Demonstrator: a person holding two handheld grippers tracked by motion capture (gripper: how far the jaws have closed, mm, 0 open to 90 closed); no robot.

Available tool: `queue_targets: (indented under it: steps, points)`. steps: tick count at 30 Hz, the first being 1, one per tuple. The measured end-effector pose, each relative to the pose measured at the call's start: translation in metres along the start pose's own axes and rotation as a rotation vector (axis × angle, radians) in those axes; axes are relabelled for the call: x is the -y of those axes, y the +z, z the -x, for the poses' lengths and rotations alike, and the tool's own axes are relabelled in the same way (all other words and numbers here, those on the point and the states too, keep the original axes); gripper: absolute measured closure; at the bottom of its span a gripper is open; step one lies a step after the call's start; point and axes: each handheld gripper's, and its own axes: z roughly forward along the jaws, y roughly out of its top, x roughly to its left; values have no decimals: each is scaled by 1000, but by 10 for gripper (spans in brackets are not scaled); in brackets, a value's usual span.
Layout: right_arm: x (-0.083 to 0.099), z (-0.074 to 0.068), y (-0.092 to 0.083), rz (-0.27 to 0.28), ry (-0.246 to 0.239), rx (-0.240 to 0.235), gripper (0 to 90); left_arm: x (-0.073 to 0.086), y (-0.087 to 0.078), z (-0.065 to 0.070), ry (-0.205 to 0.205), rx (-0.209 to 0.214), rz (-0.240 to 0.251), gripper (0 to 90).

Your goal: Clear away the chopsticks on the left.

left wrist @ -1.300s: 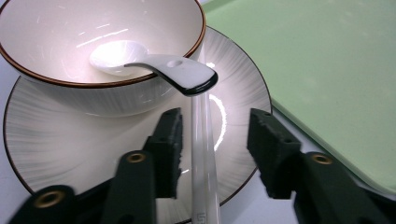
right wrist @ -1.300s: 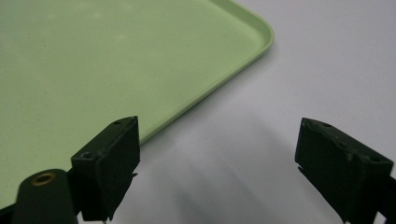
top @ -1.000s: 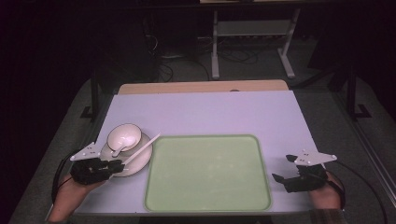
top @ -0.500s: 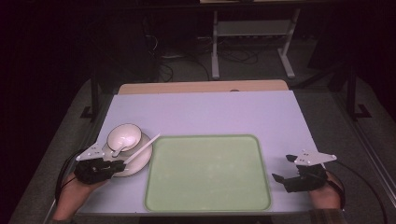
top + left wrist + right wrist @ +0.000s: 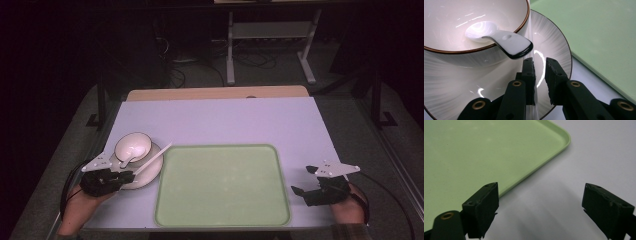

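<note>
A white bowl (image 5: 133, 146) with a brown rim stands on a white saucer (image 5: 150, 172) at the table's left. A white spoon (image 5: 509, 45) rests in the bowl (image 5: 474, 25), its handle sticking out over the rim. A thin pale stick (image 5: 152, 160) lies across the saucer (image 5: 554, 45), pointing toward the tray. My left gripper (image 5: 125, 176) sits low at the saucer's near edge. In the left gripper view its jaws (image 5: 539, 63) stand close together around the stick (image 5: 532, 37), with a narrow gap still showing beside it. My right gripper (image 5: 302, 181) rests on the table right of the tray, jaws wide with nothing between them (image 5: 540, 192).
A pale green tray (image 5: 222, 185) with nothing on it lies in the middle of the lilac table top (image 5: 225, 120); its corner (image 5: 474, 150) is just left of my right gripper. Beyond the table's far wooden edge stand dark floor, cables and a metal stand (image 5: 270, 45).
</note>
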Motion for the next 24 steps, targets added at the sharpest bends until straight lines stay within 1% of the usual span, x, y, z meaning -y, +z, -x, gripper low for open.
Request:
queue_targets:
  steps: [2, 7, 18, 24]
  points:
    - [0, 0, 0, 0, -2, 0, 131, 0, 1, 1, 4, 3, -3, 772]
    - [0, 0, 0, 1, 0, 1, 131, 0, 8, 3, 20, -4, -45, 775]
    - [0, 0, -1, 1, 4, 1, 131, -3, 18, 8, 37, 7, -70, 775]
    - [0, 0, 0, -1, -1, 0, 131, -4, 28, 13, 54, 9, -104, 785]
